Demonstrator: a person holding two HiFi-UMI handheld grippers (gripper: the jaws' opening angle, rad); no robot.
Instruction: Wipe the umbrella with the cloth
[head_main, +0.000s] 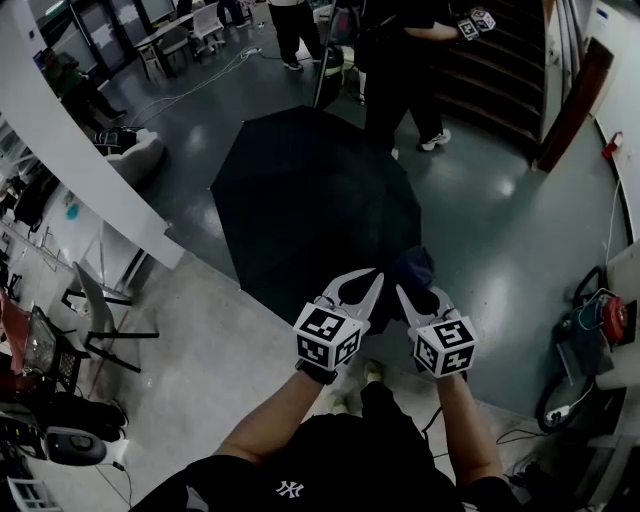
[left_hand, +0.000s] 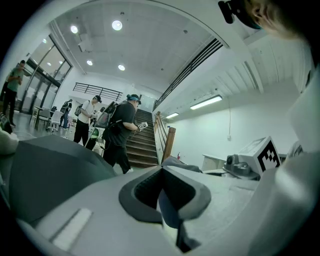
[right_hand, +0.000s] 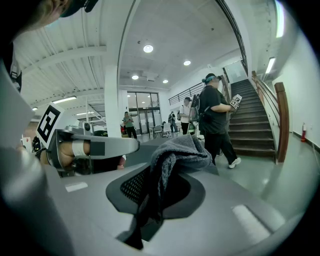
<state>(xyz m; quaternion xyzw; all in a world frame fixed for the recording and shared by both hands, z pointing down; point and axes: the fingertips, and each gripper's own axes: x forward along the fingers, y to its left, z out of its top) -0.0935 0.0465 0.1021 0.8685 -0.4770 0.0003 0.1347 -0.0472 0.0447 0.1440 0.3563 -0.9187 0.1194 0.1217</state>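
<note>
A black umbrella (head_main: 310, 200) lies open on the dark floor just ahead of me, its canopy (left_hand: 50, 170) filling the lower left of the left gripper view. A dark grey cloth (head_main: 412, 268) is bunched at the umbrella's near edge, with my right gripper (head_main: 405, 292) shut on it. In the right gripper view the cloth (right_hand: 177, 150) bulges up out of the right gripper (right_hand: 160, 175). My left gripper (head_main: 376, 276) hovers beside it, over the umbrella's near rim. Its jaws meet at the tips, and the left gripper (left_hand: 161, 172) holds nothing I can make out.
A person in black (head_main: 400, 60) stands just beyond the umbrella, holding grippers, in front of a staircase (head_main: 500, 80). A curved white wall (head_main: 80, 150) runs along the left, with a chair (head_main: 100, 310) below it. Wheeled equipment (head_main: 590, 330) and cables sit at the right.
</note>
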